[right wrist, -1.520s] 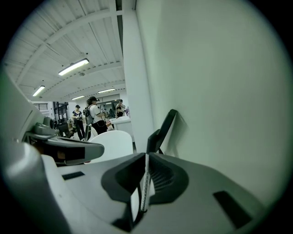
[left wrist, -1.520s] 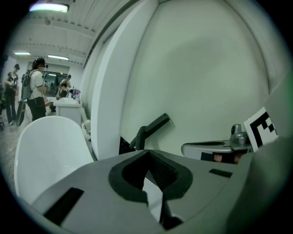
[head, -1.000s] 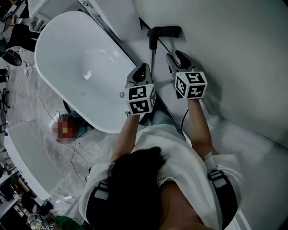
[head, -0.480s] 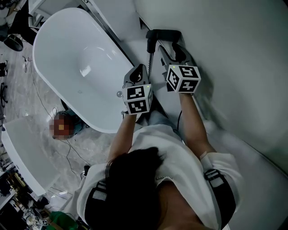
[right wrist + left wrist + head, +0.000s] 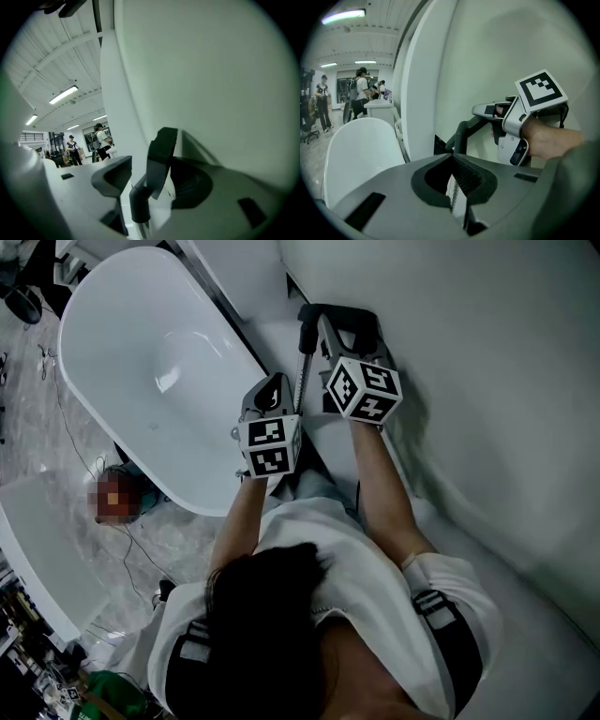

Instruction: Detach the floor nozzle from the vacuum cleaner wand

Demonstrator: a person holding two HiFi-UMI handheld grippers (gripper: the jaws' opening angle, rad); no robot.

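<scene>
**While the left gripper (image 5: pixel 452 157) is shut, the right gripper (image 5: pixel 157 164) gapes round the floor nozzle (image 5: pixel 352 315)**

As both forearms reach forward side by side, the grippers aim at the foot of the wall beside the bathtub (image 5: pixel 141 362), where the nozzle stands; the left's jaws meet tip to tip, a silvery strip of the wand (image 5: pixel 301 371) showing in the slit behind them, and whether they pinch it is unclear; the right's jaws have just been opening, the nozzle's dark neck between them, pressed by neither pad; from above, its marker cube hides those jaws, and the wand's near end is lost under the hands.
</scene>
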